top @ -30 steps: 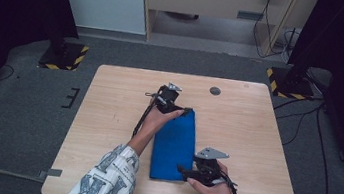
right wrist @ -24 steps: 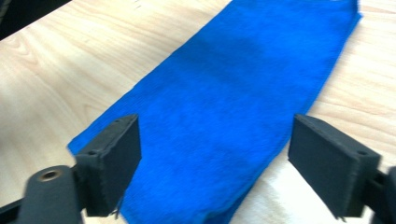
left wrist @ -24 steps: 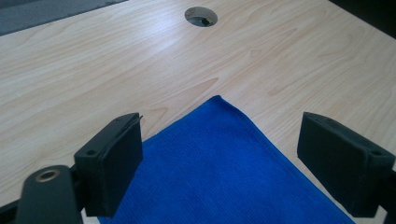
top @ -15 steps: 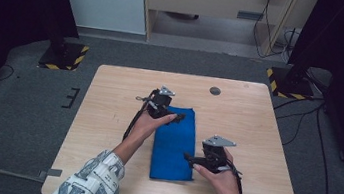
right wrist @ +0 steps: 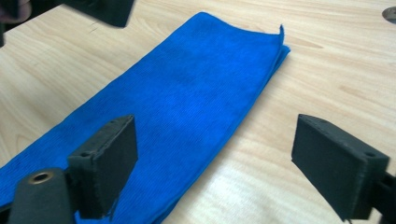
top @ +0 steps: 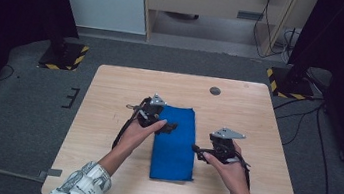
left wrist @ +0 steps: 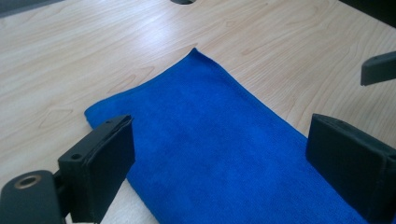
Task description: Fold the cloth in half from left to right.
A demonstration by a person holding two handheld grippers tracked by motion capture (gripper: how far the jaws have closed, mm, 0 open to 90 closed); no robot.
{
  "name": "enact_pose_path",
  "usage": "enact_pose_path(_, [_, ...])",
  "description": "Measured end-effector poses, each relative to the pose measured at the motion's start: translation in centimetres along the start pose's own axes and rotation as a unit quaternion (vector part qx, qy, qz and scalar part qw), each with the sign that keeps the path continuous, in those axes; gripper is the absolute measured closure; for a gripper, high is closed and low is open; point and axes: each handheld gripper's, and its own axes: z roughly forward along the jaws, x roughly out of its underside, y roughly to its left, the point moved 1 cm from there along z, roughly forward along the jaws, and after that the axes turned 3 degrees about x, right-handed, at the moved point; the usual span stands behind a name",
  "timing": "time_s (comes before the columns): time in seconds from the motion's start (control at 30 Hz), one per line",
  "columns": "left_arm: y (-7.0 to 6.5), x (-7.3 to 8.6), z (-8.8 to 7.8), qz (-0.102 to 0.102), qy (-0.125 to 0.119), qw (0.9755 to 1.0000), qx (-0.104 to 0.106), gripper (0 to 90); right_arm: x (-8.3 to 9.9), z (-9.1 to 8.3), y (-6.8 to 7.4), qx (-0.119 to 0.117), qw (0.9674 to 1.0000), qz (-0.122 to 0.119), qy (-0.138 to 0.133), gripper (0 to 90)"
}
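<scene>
High view is showing a pale wooden worktop [top: 100, 168] with a folded blue cloth [top: 174, 142] lying flat near its middle, long side running away from the person. Starting at the left, the left hand [top: 141, 129] is holding the left tool [top: 170, 127] at the far left edge of the cloth, its tips reaching over the fabric. In the left gripper view the jaws are standing wide apart, having just been opening, with the cloth [left wrist: 224, 140] lying flat on the wood below and between them and nothing pinched. Moving right, the cloth is resting in a long narrow rectangle with its edges fairly straight. Just beside its right edge, the right hand [top: 226, 164] is holding the right tool [top: 197, 149], which is pointing toward the cloth from the side. In the right gripper view its jaws are also standing wide after shifting a little, one above the cloth [right wrist: 187, 102] edge and the other above bare wood, gripping nothing. Farther back on the right, a small dark round disc [top: 215, 90] is sitting in the worktop surface, well apart from the cloth.
</scene>
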Motion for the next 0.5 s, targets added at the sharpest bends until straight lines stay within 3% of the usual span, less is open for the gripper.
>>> enact_pose_path(0.2, [1.8, 1.0, -0.2, -0.01, 0.01, 0.9997, -0.019, 7.5, -1.8, 1.2, -0.6, 0.008, 0.9996, -0.019, 0.018, 19.1])
enact_pose_path(0.37, [2.8, 0.9, -0.1, 0.005, 0.012, 0.9994, -0.033, 7.4, -3.5, 2.5, -1.1, 0.01, 0.9994, -0.023, 0.023, 21.7])
enact_pose_path(0.5, [3.2, 0.7, -0.1, -0.002, 0.01, 0.9992, -0.038, 7.5, -5.1, 3.9, -1.4, 0.01, 0.9993, -0.029, 0.024, 24.1])
